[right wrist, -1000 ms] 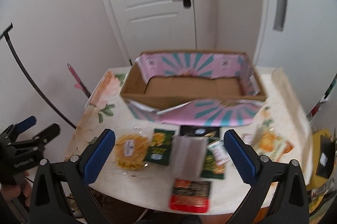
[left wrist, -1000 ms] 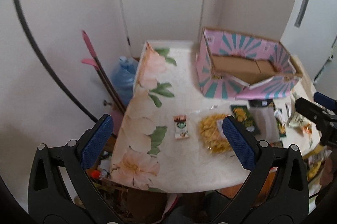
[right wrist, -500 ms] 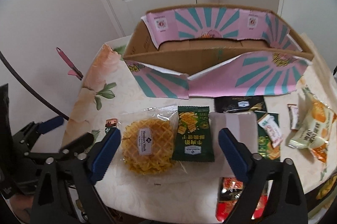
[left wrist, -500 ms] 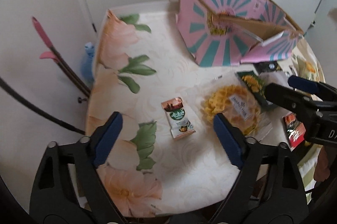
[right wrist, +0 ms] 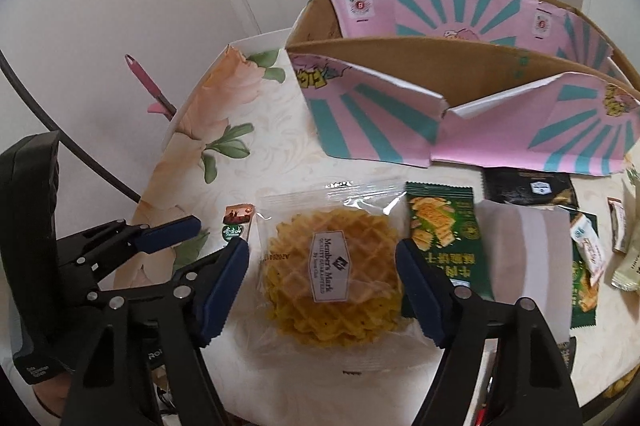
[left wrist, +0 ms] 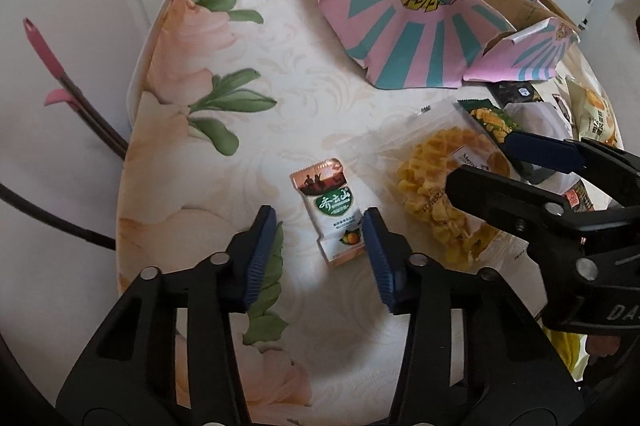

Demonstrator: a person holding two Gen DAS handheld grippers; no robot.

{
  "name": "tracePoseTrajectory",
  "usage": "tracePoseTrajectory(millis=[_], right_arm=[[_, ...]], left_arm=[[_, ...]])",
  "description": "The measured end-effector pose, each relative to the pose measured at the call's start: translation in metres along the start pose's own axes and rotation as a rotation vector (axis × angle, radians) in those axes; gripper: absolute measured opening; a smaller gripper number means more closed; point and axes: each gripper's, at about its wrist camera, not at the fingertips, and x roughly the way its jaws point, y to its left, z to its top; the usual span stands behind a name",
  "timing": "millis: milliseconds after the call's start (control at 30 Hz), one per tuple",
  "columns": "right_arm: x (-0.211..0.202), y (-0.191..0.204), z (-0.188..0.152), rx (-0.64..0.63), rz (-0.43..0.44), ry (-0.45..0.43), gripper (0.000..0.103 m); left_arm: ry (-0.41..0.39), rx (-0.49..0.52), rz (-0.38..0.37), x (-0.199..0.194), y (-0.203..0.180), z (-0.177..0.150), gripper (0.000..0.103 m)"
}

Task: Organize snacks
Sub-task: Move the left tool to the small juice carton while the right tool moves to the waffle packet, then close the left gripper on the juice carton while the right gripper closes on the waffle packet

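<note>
Small snack sachet flat on the floral desk, beside the bagged waffle — likely light, crinkly, slippery; best pinched across its short sides. Straddled by left gripper, fingers just closing, not yet pressing. Likewise right gripper around the brittle waffle — closing, unpressed.
</note>
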Motion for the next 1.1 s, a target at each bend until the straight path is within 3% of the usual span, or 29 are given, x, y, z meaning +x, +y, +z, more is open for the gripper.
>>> tracePoseTrajectory(millis=[433,833,1100], right_arm=[[0.024,-0.004,0.001,-0.051,-0.038,0.032,0.072],[0.018,-0.03,-0.004,0.006,0.072,0.089,0.073],[0.018,-0.01,-0.003,-0.048,0.026,0.094,0.073]], left_arm=[[-0.002,0.034,0.016,0.007,-0.009,0.003,0.036],[0.025,-0.03,-0.018,0.011,-0.004,0.016,0.038],[0.075,-0.029,0.002,0.013,-0.003,0.023,0.038]])
